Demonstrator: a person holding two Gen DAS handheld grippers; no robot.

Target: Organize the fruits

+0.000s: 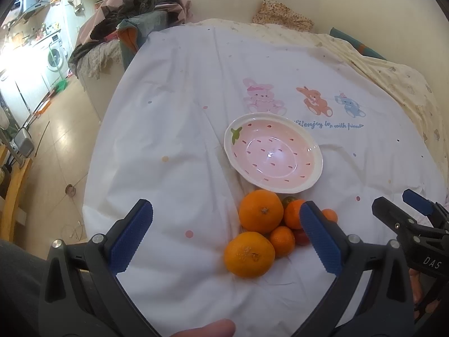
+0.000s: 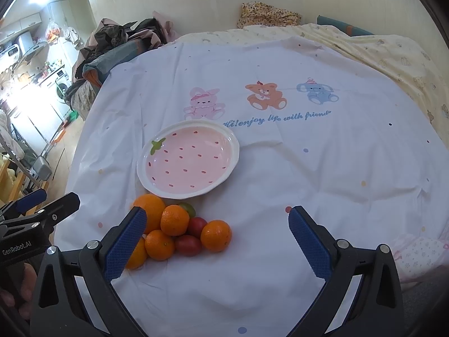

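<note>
Lying in a tight heap on the white sheet (image 2: 280,182), just in front of the empty strawberry plate (image 2: 227,165), the fruit (image 2: 175,220) seems ready to be moved into it. The left gripper (image 1: 224,236) hangs low over the pile, jaws wide apart around the nearest orange (image 1: 249,254) without touching. The right gripper (image 2: 217,238) waits alongside, likewise spread and holding nothing.

Fruit pile (image 2: 179,231) touching plate (image 2: 146,174) front rim, bare cloth (image 2: 322,174) right

Clustered oranges (image 2: 174,233) and tomatoes (image 2: 188,245), just beside empty pink bowl (image 2: 188,159)
</note>
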